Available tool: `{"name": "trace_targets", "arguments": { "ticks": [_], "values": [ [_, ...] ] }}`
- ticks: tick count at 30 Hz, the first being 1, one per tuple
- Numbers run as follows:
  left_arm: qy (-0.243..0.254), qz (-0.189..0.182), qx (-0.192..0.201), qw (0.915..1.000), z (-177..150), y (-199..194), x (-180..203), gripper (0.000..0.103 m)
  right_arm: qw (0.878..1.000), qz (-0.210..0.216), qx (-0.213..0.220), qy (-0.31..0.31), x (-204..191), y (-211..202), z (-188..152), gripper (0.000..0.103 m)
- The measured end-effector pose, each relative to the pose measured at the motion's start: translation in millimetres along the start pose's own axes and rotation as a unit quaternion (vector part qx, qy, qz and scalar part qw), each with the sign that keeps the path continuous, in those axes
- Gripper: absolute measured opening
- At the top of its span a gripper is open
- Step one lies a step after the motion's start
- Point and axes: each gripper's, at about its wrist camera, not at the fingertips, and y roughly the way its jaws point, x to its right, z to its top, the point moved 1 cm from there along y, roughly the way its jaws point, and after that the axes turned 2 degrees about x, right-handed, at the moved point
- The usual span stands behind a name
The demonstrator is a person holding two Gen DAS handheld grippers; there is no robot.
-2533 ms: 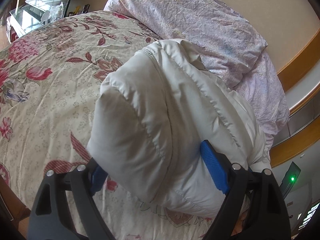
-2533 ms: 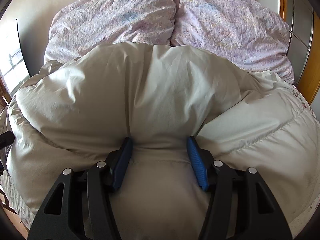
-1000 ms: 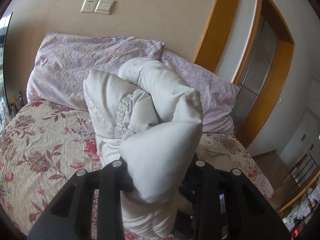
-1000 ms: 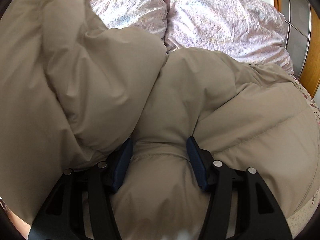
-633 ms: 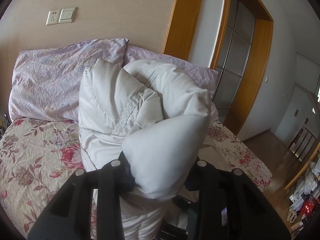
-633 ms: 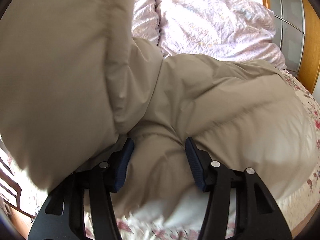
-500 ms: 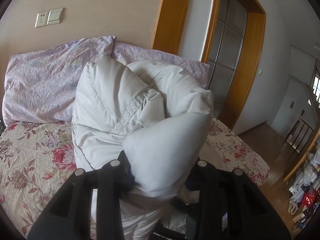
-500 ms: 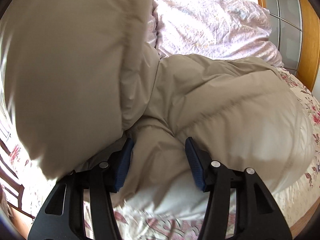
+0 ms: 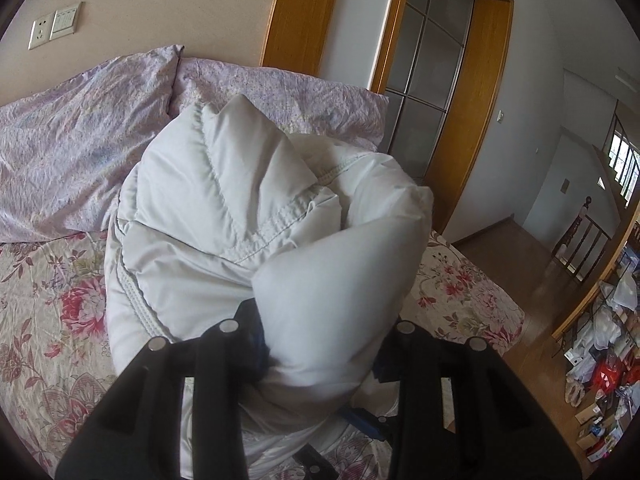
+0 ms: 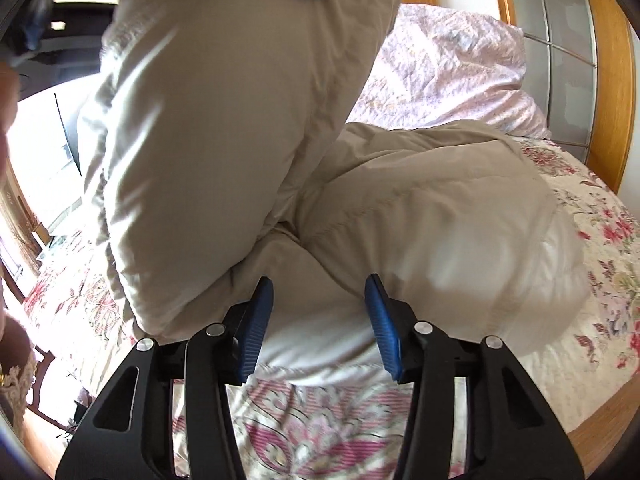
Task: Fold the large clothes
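A puffy white down jacket (image 9: 224, 216) lies on a floral bed. My left gripper (image 9: 320, 332) is shut on a thick rolled wad of it and holds that wad above the bed; the wad hides the pads. In the right wrist view the lifted part (image 10: 208, 120) hangs over the left and folds across the lower part of the jacket (image 10: 420, 216). My right gripper (image 10: 318, 308) has the jacket's near edge between its blue pads (image 10: 256, 320). Its jaws are closing on that padding, which fills the gap from pad to pad.
The floral bedspread (image 9: 52, 300) lies around the jacket, with two lilac pillows (image 9: 80, 140) at the headboard wall. A wooden door frame (image 9: 460, 120) and open floor lie to the right, with clutter (image 9: 600, 360) by the wall. The bed's wooden edge (image 10: 592, 412) runs near right.
The left gripper has carried its wad of jacket to the right, toward the door. The right gripper has drawn back, so the jacket's near edge and the bedspread under it now show.
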Motion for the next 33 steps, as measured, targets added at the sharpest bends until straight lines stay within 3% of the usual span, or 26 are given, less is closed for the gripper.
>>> {"name": "trace_targets", "arguments": {
  "ticks": [8, 17, 27, 33],
  "values": [
    [0.005, -0.016, -0.027, 0.9995, -5.4, 24.5, 20.7, 0.037, 0.997, -0.067, 0.009, 0.026, 47.2, -11.2, -7.6, 0.051],
    [0.037, -0.037, -0.077, 0.9957, -20.8, 71.2, 59.2, 0.037, 0.998, -0.058, 0.012, 0.032, 57.9, -21.5, -20.2, 0.051],
    [0.047, -0.051, -0.113, 0.9912, -28.8, 109.3, 82.0, 0.039, 0.994, -0.099, 0.018, 0.045, 82.3, -33.4, -31.6, 0.051],
    [0.085, -0.04, -0.111, 0.9893, -39.0, 115.3, 97.2, 0.047, 0.993, -0.105, 0.012, 0.062, 89.6, -33.8, -37.2, 0.053]
  ]
}}
